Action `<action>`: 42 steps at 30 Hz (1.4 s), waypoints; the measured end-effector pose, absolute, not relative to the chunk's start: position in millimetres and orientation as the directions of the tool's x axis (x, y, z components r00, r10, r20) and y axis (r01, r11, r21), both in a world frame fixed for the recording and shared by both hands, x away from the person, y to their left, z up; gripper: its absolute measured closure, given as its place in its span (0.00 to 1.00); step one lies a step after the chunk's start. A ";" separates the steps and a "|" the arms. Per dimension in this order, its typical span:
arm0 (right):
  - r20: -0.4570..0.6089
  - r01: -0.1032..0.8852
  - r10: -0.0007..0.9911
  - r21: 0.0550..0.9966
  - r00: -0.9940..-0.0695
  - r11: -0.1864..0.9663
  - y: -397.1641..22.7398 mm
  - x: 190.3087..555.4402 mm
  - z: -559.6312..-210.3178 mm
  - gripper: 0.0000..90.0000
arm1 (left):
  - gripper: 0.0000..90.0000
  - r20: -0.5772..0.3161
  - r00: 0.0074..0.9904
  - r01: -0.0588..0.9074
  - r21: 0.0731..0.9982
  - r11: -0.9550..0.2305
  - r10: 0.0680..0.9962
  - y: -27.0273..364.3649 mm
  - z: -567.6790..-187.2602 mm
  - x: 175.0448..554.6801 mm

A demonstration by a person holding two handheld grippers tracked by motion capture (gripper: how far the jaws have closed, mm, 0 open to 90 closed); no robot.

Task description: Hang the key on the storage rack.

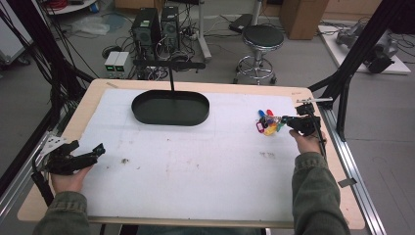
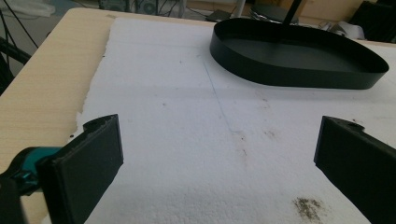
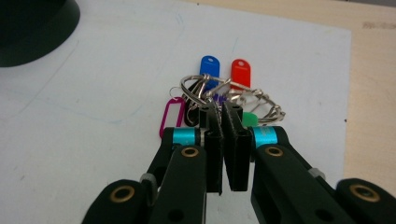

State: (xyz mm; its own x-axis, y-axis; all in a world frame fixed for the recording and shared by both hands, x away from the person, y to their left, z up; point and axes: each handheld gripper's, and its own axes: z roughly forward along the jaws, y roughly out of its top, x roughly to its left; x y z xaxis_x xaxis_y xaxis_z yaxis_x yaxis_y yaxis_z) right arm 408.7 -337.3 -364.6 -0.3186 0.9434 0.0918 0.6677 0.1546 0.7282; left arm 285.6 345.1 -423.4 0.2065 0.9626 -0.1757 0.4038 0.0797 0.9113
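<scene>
A bunch of key rings with coloured tags (image 1: 267, 123) lies at the right of the white mat; blue, red, pink and green tags (image 3: 209, 66) spread from metal rings (image 3: 201, 87). My right gripper (image 1: 286, 121) (image 3: 219, 110) is shut on the rings, its jaws pressed together with a ring pinched at their tips. My left gripper (image 1: 89, 152) (image 2: 217, 154) rests at the table's left edge, jaws wide open with bare mat between them. A black oval tray (image 1: 170, 108) (image 2: 299, 70) stands at the far middle of the mat.
A thin black post (image 1: 172, 78) with a crossbar rises behind the tray. The white mat (image 1: 205, 156) covers most of the wooden table (image 1: 78, 117). Small dirt marks (image 2: 308, 207) dot the mat. A stool (image 1: 259, 44) and computers stand on the floor beyond.
</scene>
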 end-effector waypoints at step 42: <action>0.052 0.530 0.907 0.825 -0.418 0.197 -315.9 392.2 -287.6 0.97 | 0.02 -0.185 0.208 0.399 0.912 0.090 0.960 346.2 -423.1 285.6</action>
State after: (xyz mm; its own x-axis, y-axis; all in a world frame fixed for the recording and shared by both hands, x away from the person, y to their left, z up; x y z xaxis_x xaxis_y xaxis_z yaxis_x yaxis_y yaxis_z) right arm 392.2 -315.9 -287.6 -0.4177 0.9071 0.0519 0.5303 0.1970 0.8246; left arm 285.6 346.2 -423.1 0.2076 0.9605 -0.1853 0.3991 0.0897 0.9125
